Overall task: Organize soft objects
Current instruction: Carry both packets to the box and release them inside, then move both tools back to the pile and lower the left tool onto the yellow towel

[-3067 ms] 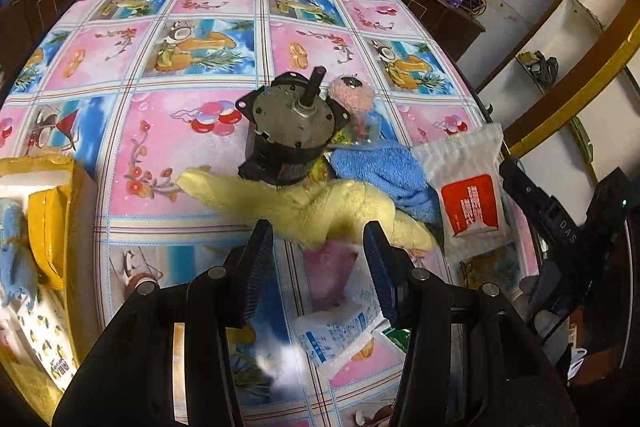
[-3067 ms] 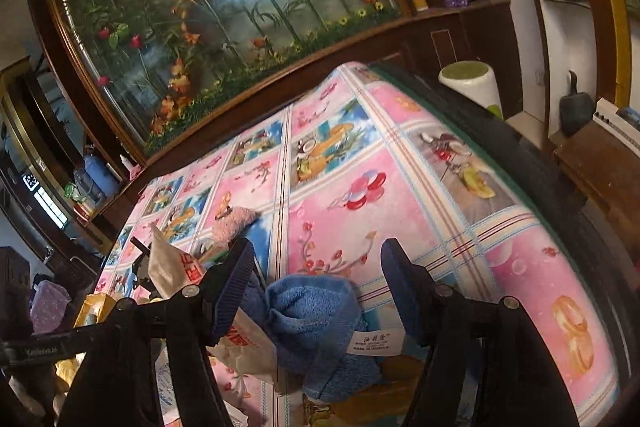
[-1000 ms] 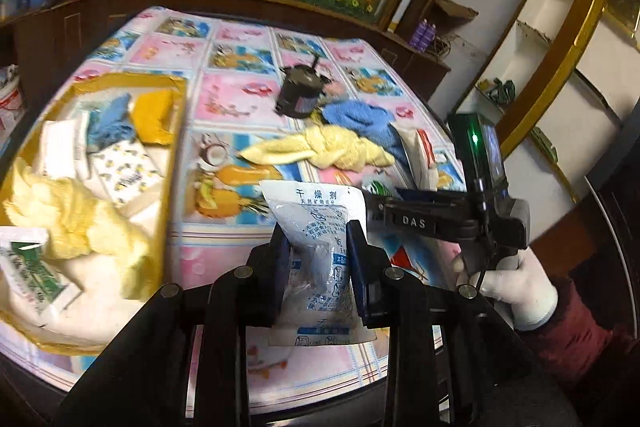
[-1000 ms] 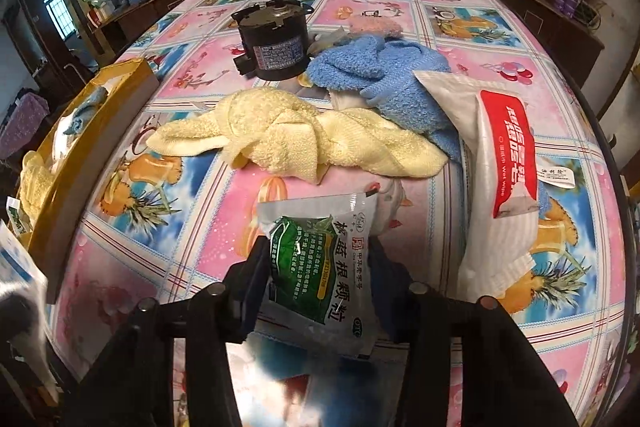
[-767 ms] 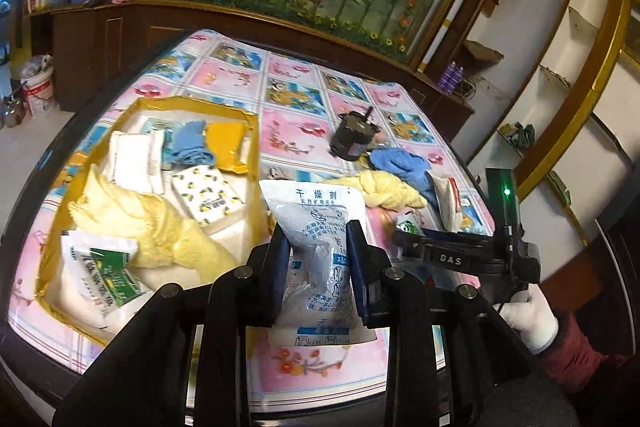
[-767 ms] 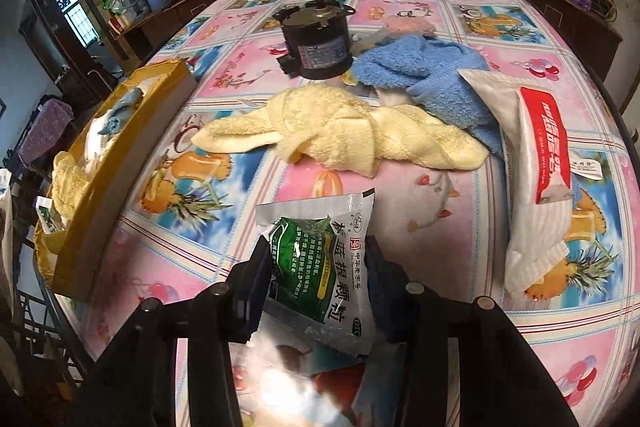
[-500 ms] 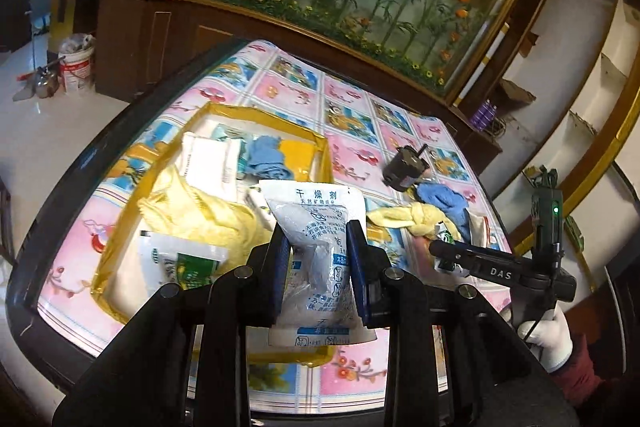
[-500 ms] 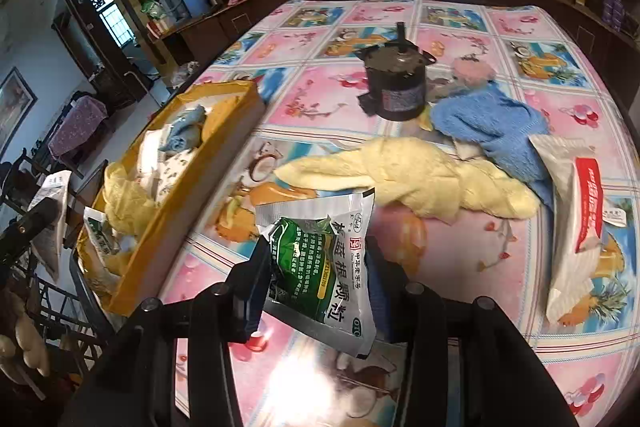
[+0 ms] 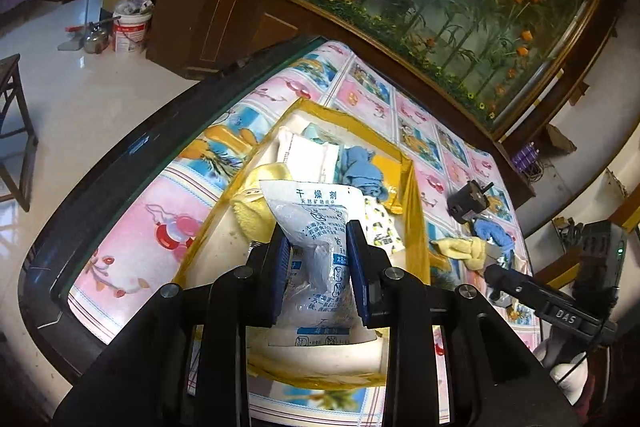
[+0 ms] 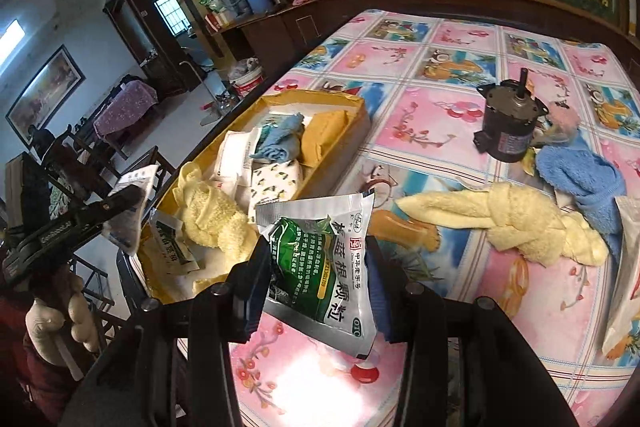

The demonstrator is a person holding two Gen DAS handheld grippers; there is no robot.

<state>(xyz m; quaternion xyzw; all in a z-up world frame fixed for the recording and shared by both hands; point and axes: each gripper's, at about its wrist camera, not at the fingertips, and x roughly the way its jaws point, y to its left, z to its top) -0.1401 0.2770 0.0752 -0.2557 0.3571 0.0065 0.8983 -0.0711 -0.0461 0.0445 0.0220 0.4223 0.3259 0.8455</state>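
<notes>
My left gripper (image 9: 318, 247) is shut on a white desiccant packet (image 9: 320, 227) and hangs over the near end of the yellow box (image 9: 414, 203). In the right wrist view my right gripper (image 10: 316, 263) is shut on a green and white medicine sachet (image 10: 324, 263), above the table just right of the yellow box (image 10: 352, 123). The box holds a yellow towel (image 10: 212, 215), a blue cloth (image 10: 280, 139), white packets and a green sachet (image 10: 172, 239). On the table lie a knotted yellow towel (image 10: 516, 223) and a blue towel (image 10: 580, 179).
A black motor (image 10: 508, 127) stands upright on the patterned tablecloth, with a pink fluffy thing (image 10: 564, 119) beside it. A red and white pack (image 10: 628, 267) lies at the right edge. The dark table edge (image 9: 120, 163) drops to a tiled floor on the left. Gloved hands (image 10: 60, 323) hold the grippers.
Both grippers have swung left with their packets held: the left one from the table's near edge to over the yellow box, the right one up and toward the box.
</notes>
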